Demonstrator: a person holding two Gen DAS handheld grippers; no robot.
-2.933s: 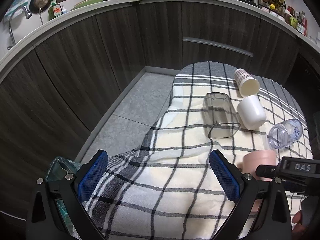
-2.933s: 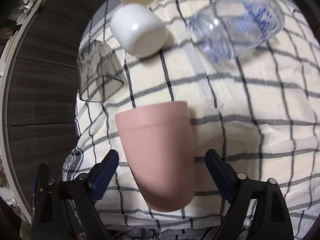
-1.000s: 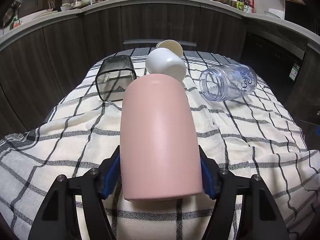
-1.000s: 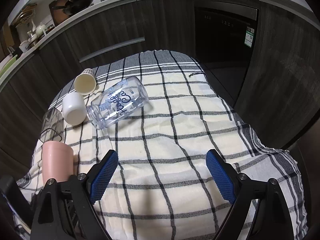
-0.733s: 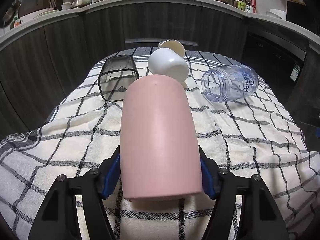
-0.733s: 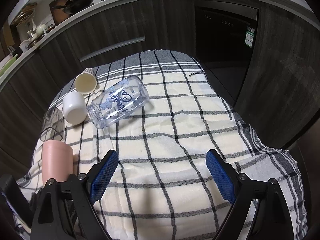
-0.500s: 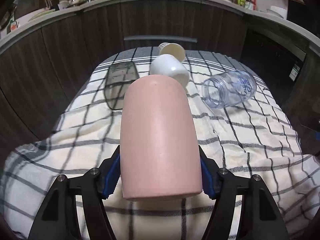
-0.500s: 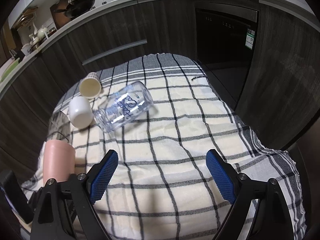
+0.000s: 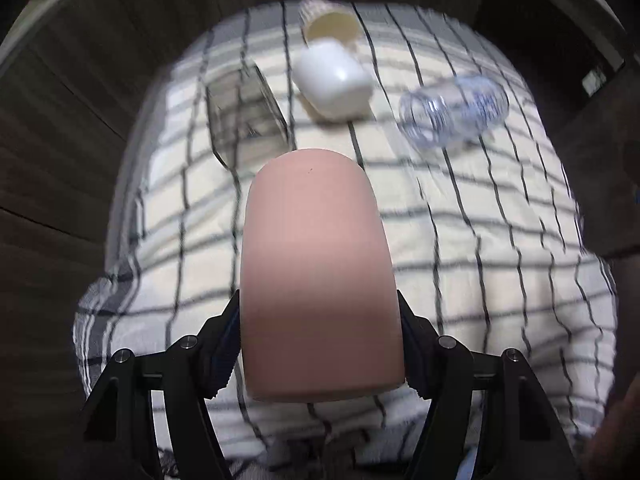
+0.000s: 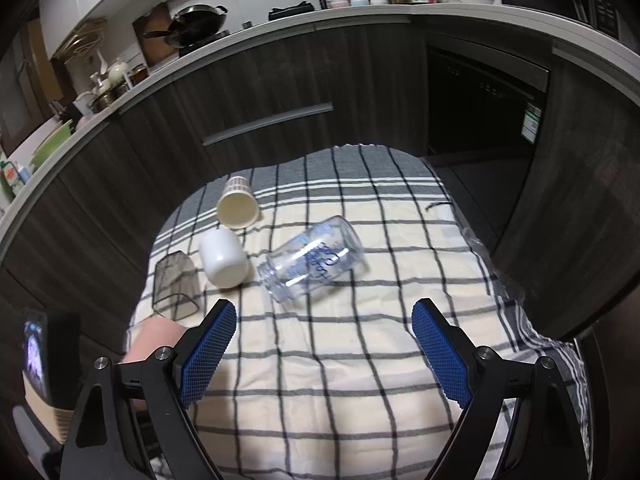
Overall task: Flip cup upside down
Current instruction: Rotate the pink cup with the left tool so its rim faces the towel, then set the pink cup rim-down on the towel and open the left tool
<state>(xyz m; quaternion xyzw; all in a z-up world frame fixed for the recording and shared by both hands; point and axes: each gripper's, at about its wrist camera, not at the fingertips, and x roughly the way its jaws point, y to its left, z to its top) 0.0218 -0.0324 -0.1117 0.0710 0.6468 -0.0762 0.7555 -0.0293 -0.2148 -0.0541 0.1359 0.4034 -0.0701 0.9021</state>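
**Pink cup clamped above the checked cloth**

While the left gripper (image 9: 320,344) clenches the pink cup (image 9: 318,272) by its sides, the cup points away from the camera over the checked cloth (image 9: 480,264). The right gripper (image 10: 320,352) hangs spread wide and empty, near the clear jar (image 10: 312,258) lying sideways.

Pink cup (image 9: 320,280), black-checked cream cloth (image 9: 500,240)

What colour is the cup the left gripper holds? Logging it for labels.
Matte pink cup; clearest in the left wrist view, clamped in the left gripper.
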